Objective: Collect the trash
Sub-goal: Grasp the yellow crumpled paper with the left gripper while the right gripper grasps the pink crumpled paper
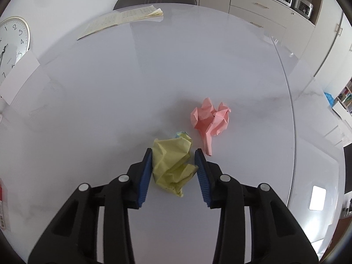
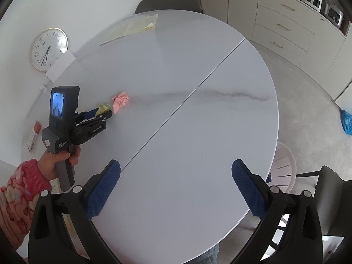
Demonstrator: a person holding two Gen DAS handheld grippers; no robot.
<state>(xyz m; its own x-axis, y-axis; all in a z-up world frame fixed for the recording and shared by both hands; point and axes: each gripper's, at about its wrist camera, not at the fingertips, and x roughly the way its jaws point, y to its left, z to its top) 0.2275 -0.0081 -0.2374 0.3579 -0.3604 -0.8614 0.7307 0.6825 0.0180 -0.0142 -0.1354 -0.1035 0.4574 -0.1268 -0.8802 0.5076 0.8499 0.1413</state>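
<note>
**Yellow wad clamped on the counter**

Left hand-held gripper [image 1: 173, 154]: blue pads [image 1: 146, 176] pressed against both sides of the crumpled yellow paper [image 1: 171, 165], which lies on the white counter [image 1: 110, 110]. Just beyond, apart from it: a crumpled pink paper [image 1: 210, 121]. Farther off: an open notebook [image 1: 123, 19] at the far edge. Right hand-held gripper [image 2: 176, 169]: jaws wide apart, empty, above bare counter.

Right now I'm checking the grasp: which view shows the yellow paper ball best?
The left wrist view: the yellow paper ball fills the middle, between the left claw pads, creases clear. In the right wrist view, the ball is only a small yellow scrap peeking past that claw.
</note>
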